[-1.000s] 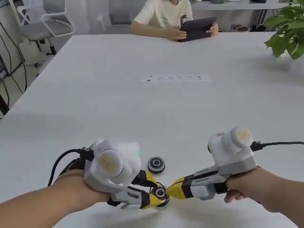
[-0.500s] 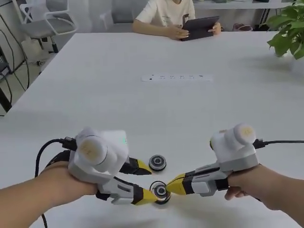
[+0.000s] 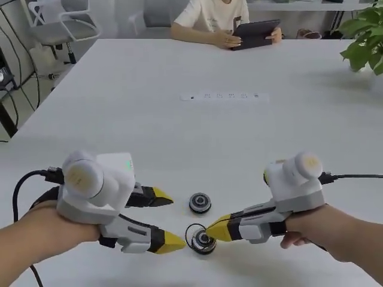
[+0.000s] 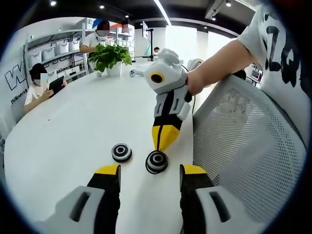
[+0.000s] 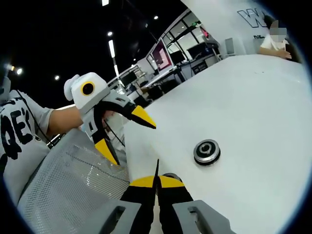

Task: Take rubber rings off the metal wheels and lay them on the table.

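Two small metal wheels lie on the white table (image 3: pixel 179 137). The far wheel (image 3: pixel 200 202) (image 4: pixel 121 152) (image 5: pixel 207 151) lies flat and untouched. The near wheel (image 3: pixel 203 240) (image 4: pixel 157 162) has a thin black rubber ring (image 3: pixel 190 232) (image 5: pixel 157 168) looping off its left side. My right gripper (image 3: pixel 210 228) (image 5: pixel 157 183) is shut on that ring, its tips at the wheel's rim. My left gripper (image 3: pixel 169 218) (image 4: pixel 151 170) stands open just left of both wheels, with nothing between its fingers.
A white power strip (image 3: pixel 224 95) lies mid-table. A person with a tablet (image 3: pixel 254 34) sits at the far edge. A plant (image 3: pixel 365 42) is at the far right and a chair (image 3: pixel 60 24) at the far left. A mesh chair back (image 4: pixel 243 141) is near me.
My left gripper has opened, let go of the near wheel and drawn back to the left. The right gripper stays shut at the wheel, and the ring now loops free.
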Available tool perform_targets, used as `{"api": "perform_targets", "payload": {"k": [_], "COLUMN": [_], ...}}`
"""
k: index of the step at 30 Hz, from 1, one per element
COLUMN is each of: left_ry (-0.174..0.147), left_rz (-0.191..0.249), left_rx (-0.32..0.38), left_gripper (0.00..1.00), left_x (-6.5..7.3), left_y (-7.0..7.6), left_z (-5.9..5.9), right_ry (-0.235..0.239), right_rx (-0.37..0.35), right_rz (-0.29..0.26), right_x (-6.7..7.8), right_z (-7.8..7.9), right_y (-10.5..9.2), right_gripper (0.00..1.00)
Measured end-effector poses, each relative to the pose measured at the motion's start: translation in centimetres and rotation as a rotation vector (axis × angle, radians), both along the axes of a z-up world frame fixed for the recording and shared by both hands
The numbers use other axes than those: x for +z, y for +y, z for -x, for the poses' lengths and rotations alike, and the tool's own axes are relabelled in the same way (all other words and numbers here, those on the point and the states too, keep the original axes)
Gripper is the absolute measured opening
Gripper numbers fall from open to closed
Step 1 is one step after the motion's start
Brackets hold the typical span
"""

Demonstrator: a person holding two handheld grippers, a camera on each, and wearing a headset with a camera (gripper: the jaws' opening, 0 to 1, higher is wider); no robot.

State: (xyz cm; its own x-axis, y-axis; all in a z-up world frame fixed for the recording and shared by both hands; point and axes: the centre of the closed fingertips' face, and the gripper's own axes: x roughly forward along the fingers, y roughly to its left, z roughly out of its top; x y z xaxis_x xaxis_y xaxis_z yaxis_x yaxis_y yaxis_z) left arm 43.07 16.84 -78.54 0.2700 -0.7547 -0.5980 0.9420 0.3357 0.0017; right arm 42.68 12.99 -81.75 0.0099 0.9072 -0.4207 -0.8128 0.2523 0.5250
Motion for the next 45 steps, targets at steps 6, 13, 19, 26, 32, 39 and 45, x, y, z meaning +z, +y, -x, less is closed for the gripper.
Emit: {"api": "perform_targets", "payload": {"k": [6, 13, 19, 26, 32, 39, 45], "left_ry": [-0.003, -0.013, -0.014, -0.018, -0.010, -0.015, -0.016], "left_rz": [0.016, 0.042, 0.072, 0.075, 0.078, 0.080, 0.079], "left_rx": [0.036, 0.076, 0.123, 0.156, 0.183, 0.209, 0.227], "left_gripper": [0.53, 0.62, 0.70, 0.77, 0.83, 0.86, 0.87], "left_x": [0.5, 1.7, 2.7, 2.9, 2.8, 3.0, 3.0], "left_y": [0.9, 2.3, 3.4, 4.6, 5.5, 6.3, 6.8], "left_z": [-0.2, 0.2, 0.5, 1.2, 1.7, 1.9, 1.9], "right_ry": [-0.002, -0.005, -0.010, -0.014, -0.020, -0.037, -0.047], "right_rx": [0.001, 0.008, 0.018, 0.017, 0.020, 0.019, 0.014], "right_rz": [-0.007, -0.019, -0.029, -0.031, -0.026, -0.014, 0.009], "right_x": [0.4, 1.0, 1.4, 1.5, 1.1, 0.5, -0.3], "right_z": [-0.2, -0.2, -0.2, -0.5, -0.4, -0.4, -0.4], "right_y": [0.3, 0.8, 1.6, 2.5, 3.5, 4.6, 5.2], "right_gripper": [0.00, 0.00, 0.00, 0.00, 0.00, 0.00, 0.00]}}
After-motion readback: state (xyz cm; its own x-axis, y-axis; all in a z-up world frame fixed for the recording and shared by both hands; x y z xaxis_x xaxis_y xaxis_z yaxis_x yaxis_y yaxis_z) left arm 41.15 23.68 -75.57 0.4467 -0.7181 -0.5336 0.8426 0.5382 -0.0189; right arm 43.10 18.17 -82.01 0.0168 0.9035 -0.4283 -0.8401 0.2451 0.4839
